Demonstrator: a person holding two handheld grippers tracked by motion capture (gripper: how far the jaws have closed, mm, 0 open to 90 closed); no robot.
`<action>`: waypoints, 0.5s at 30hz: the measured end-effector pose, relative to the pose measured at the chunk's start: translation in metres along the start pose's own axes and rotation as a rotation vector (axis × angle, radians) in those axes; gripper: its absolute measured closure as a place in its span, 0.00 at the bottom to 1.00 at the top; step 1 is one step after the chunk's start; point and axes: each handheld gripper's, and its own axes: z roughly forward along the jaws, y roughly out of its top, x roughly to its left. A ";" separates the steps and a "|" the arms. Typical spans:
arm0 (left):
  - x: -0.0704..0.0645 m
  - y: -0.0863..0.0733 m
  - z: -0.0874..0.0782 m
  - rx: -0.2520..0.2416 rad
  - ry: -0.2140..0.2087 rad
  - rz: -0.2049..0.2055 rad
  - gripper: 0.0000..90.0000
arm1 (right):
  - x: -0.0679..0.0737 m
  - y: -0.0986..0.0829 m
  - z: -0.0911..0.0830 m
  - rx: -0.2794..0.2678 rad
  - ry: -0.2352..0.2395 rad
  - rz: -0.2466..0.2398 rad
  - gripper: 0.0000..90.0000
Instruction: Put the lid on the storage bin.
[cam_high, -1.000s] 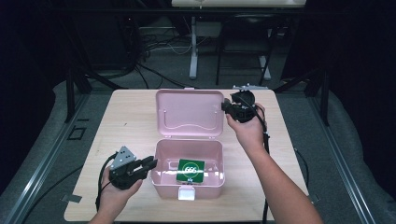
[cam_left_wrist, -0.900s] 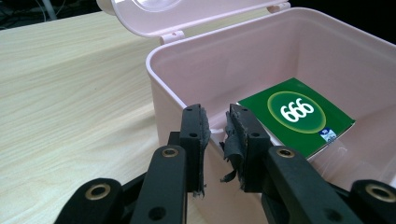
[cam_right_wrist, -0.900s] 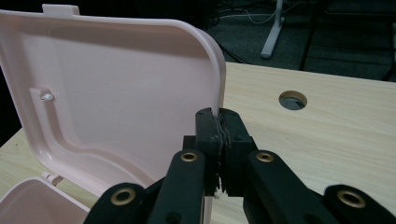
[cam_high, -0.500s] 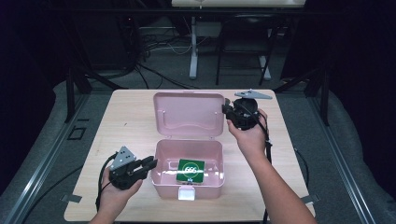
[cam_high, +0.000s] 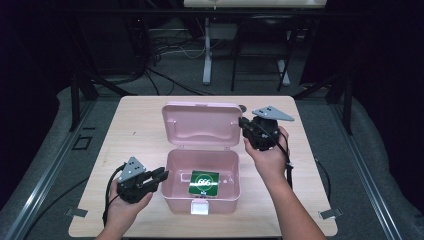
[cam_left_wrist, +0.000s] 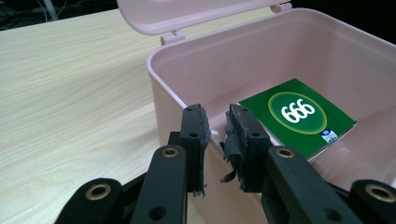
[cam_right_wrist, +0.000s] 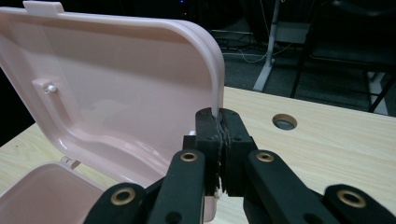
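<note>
From above, we saw the pink box on the counter, its lid raised. Through the left gripper view, our jaws stood slightly spread over the box's near wall, a green card lying inside. Through the right gripper view, we pinched the lid's edge.

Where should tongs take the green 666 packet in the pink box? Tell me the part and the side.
Grip the green packet by a raised edge, coming straight down from above: it lies flat on the floor of the pink box, whose walls block any sideways approach.

right claw: drawn back toward the person, clamped on lid edge; lid: tilted up from flat
</note>
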 end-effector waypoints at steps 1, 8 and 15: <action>0.000 0.000 0.000 -0.001 0.001 0.000 0.85 | 0.003 -0.002 -0.004 -0.008 -0.006 -0.008 0.97; 0.000 0.000 0.000 -0.004 -0.002 -0.004 0.85 | 0.011 -0.008 -0.015 -0.021 -0.024 -0.044 0.97; 0.001 0.000 0.000 -0.004 -0.003 -0.007 0.85 | 0.016 -0.015 -0.023 -0.042 -0.029 -0.059 0.97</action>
